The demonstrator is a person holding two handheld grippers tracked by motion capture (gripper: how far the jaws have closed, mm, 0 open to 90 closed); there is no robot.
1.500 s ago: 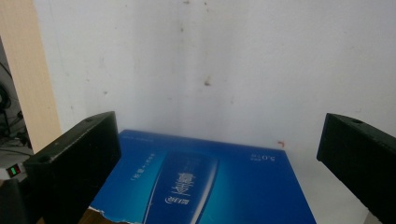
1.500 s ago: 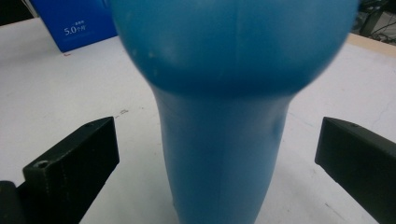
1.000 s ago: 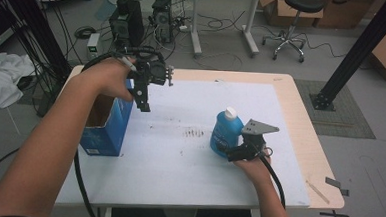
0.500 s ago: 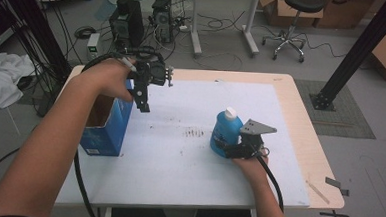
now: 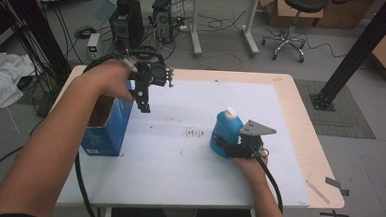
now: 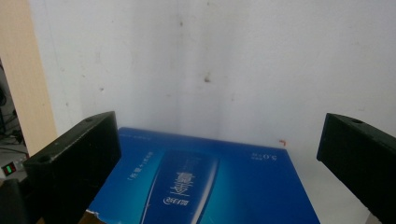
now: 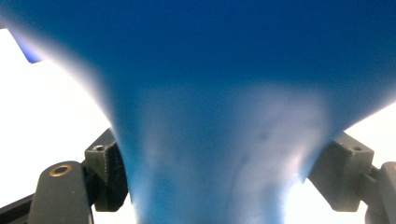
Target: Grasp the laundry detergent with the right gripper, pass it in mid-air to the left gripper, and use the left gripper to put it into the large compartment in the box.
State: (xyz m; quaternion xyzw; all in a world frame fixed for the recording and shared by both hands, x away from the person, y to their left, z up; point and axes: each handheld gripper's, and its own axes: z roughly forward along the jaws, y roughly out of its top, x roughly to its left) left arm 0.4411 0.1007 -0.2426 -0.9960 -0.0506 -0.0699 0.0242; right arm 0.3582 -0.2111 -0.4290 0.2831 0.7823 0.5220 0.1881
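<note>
High view: a blue bottle [image 5: 226, 132] with a white cap, standing upright on the white sheet of the worktop [image 5: 301, 101], right of centre. Right gripper [image 5: 229, 145] low at the bottom of the bottle, jaws closed against its lower body from the near side. Left gripper [image 5: 144, 93] held up in the air above the right edge of an open blue box [image 5: 105, 129], which stands on end near the left edge of the worktop, well apart from the bottle. A small patch of dark marks on the sheet between box and bottle; too small to read.

Left gripper view: jaws spread wide with nothing between them, looking down on the blue box [image 6: 205, 182]. White printing on the box face, seen upside down: some characters not legible, and what looks like "5.0" in small type.

Right gripper view: blue bottle [image 7: 210, 140] pressed between both jaws, close and blurred, narrowing where they clamp it. No label readable here.

Judging by the look: a plastic bottle, smooth and likely a bit slippery, probably with liquid weight inside, walls that may give under squeezing. Best held low on the body or at the narrowed waist, and kept upright. Box likely light cardboard, easily tipped or dented.
</note>
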